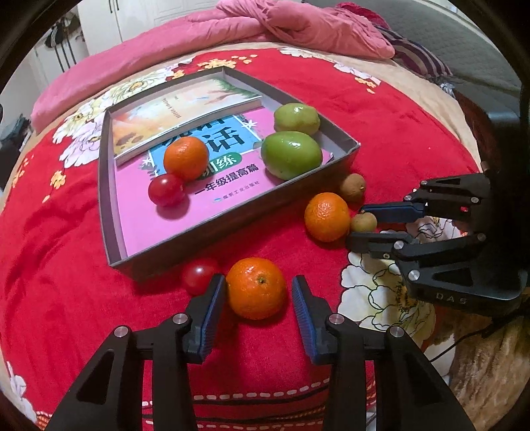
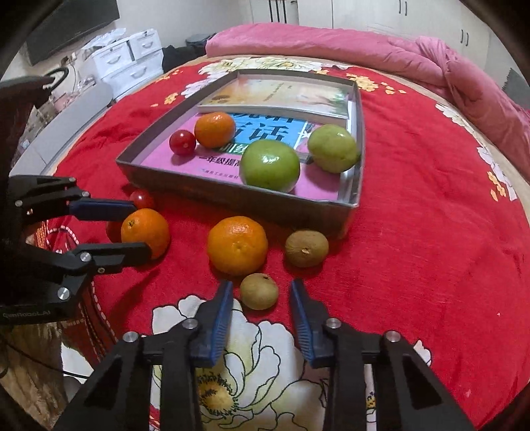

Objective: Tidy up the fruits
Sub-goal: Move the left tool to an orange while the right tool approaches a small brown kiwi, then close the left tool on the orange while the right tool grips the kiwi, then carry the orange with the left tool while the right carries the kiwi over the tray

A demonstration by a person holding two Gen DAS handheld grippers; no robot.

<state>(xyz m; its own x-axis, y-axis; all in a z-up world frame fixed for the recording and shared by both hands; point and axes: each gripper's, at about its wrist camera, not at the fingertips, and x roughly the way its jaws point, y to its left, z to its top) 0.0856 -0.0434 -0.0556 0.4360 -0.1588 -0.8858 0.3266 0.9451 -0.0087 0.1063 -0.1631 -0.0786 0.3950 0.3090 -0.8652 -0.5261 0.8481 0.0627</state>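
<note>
A grey tray [image 1: 232, 217] [image 2: 232, 199] on the red bedspread holds two books, an orange [image 1: 186, 158], a red tomato [image 1: 166, 190] and two green fruits [image 1: 291, 154] [image 1: 297, 118]. My left gripper [image 1: 259, 287] [image 2: 142, 228] is open around an orange [image 1: 256, 287] [image 2: 145, 232] lying in front of the tray, beside a tomato [image 1: 198, 275]. My right gripper [image 2: 260, 293] [image 1: 359, 223] is open around a small brown longan [image 2: 259, 291] [image 1: 363, 222]. Another orange [image 2: 237, 245] [image 1: 327, 216] and a second longan [image 2: 306, 248] [image 1: 353, 187] lie nearby.
A pink quilt [image 1: 281, 26] [image 2: 364, 49] lies bunched at the far side of the bed. White drawers [image 2: 129, 63] and a dark screen stand beyond the bed's left edge in the right wrist view.
</note>
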